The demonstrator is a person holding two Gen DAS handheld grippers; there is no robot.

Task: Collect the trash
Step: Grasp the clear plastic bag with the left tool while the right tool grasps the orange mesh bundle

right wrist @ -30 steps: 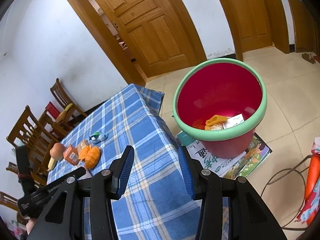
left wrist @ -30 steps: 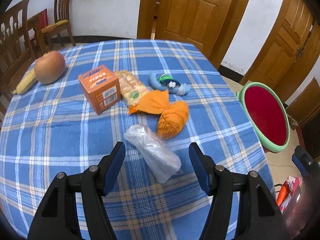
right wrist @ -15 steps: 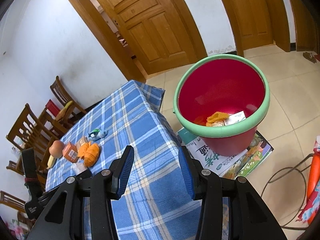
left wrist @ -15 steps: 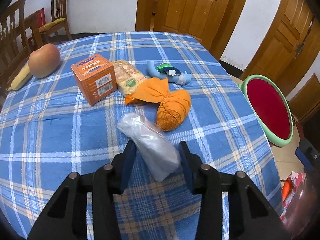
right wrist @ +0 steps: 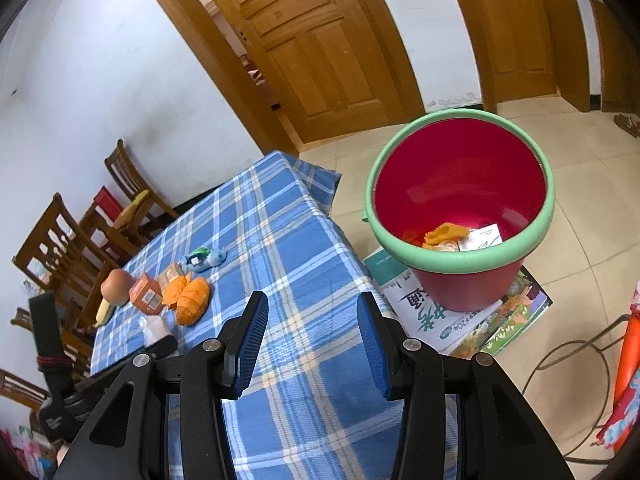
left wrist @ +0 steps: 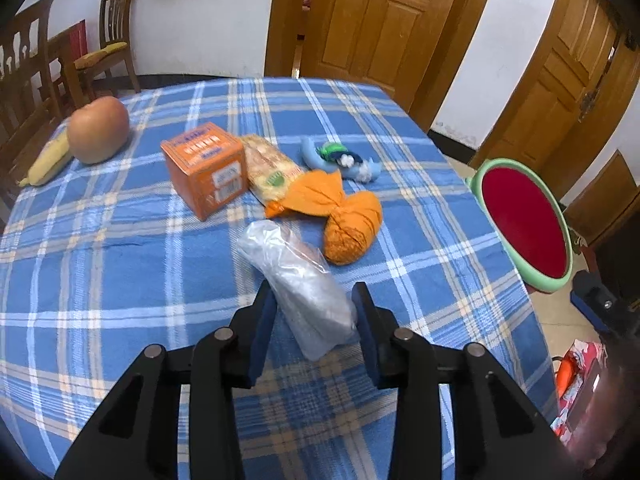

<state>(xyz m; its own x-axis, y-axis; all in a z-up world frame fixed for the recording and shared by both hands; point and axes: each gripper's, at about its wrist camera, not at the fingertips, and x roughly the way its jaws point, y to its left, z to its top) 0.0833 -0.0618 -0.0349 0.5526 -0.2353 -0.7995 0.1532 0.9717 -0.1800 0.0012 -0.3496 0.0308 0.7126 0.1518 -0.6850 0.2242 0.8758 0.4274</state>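
Note:
My left gripper point(left wrist: 314, 312) is shut on a clear crumpled plastic bag point(left wrist: 298, 284) that lies on the blue checked tablecloth point(left wrist: 120, 264). Beyond it lie an orange tied bag point(left wrist: 344, 220), a snack wrapper point(left wrist: 268, 168), an orange carton point(left wrist: 206, 168) and a blue-green wrapper point(left wrist: 340, 158). The red bin with a green rim point(right wrist: 464, 208) stands on the floor right of the table and holds some trash point(right wrist: 460, 236). My right gripper point(right wrist: 312, 336) is open and empty above the table's near corner, left of the bin.
An apple point(left wrist: 98, 128) and a banana point(left wrist: 48, 160) lie at the table's far left. Wooden chairs point(left wrist: 108, 56) stand behind the table. Magazines point(right wrist: 460, 320) lie under the bin. Wooden doors point(right wrist: 320, 52) line the wall.
My left gripper has moved forward and closed its fingers around the clear plastic bag. The right gripper has drifted slightly and stays open.

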